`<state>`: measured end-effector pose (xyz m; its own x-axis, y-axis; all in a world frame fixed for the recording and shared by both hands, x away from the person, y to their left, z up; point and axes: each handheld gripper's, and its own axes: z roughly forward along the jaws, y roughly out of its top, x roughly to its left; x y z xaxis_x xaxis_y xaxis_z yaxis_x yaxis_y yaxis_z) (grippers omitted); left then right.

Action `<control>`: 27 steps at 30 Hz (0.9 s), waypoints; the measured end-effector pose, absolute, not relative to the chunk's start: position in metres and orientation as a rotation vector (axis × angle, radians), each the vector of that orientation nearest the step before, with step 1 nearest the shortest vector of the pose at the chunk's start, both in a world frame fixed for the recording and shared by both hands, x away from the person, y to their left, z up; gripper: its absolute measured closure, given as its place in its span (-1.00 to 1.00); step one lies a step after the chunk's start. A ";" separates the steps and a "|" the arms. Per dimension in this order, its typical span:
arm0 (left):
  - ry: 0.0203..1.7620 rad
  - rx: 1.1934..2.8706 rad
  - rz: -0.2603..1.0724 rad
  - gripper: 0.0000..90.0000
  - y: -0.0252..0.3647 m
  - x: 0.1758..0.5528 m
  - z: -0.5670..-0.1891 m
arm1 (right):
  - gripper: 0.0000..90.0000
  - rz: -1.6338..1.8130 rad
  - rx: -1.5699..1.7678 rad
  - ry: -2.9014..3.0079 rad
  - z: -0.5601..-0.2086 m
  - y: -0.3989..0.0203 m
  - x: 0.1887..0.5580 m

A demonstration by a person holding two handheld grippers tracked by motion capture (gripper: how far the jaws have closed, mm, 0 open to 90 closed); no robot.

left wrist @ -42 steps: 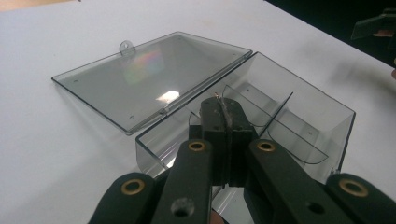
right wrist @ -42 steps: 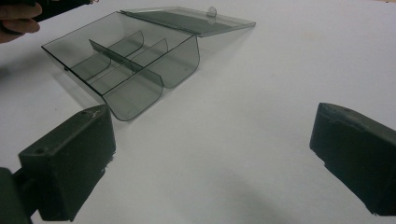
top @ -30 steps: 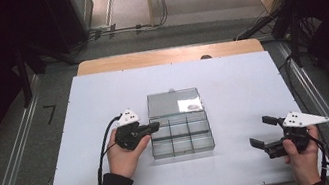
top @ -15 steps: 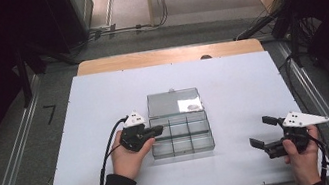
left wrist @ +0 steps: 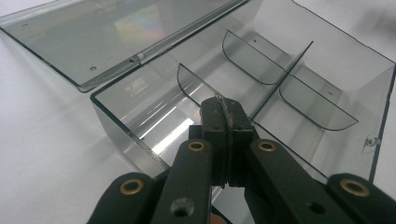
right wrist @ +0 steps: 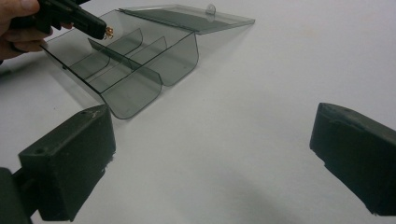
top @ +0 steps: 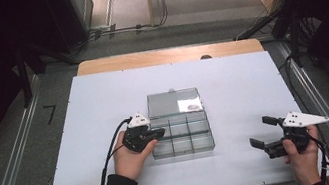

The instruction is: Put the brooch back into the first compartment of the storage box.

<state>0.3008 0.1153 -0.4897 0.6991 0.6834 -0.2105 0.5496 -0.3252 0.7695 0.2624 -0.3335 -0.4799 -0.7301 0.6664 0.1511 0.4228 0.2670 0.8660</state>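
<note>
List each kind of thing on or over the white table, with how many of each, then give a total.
Clear plastic compartment box, its lid open and lying flat: 1
Hand-held grippers: 2, the left gripper shut over the box's left edge, the right gripper open above the bare table
Total: 3

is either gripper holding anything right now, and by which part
Nothing clearly held. The left gripper is shut over the open clear box, jaws together. The right gripper is open above the bare table.
</note>
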 end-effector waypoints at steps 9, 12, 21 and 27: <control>0.939 2.030 0.179 0.99 0.114 0.301 -0.491 | -1.00 1.449 1.011 2.294 -0.480 -0.334 0.262; 0.938 2.029 0.178 0.98 0.114 0.301 -0.491 | -1.00 1.448 1.011 2.294 -0.480 -0.333 0.262; 0.917 2.014 0.155 0.88 0.115 0.300 -0.489 | -1.00 1.447 1.012 2.295 -0.480 -0.334 0.262; 0.904 1.986 0.149 0.79 0.117 0.298 -0.486 | -1.00 1.448 1.011 2.294 -0.480 -0.333 0.262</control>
<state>0.2984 0.1167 -0.4856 0.7230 0.6478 -0.2401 0.5369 -0.3081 0.7853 0.2624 -0.3335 -0.4799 -0.7297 0.6669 0.1510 0.4232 0.2670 0.8658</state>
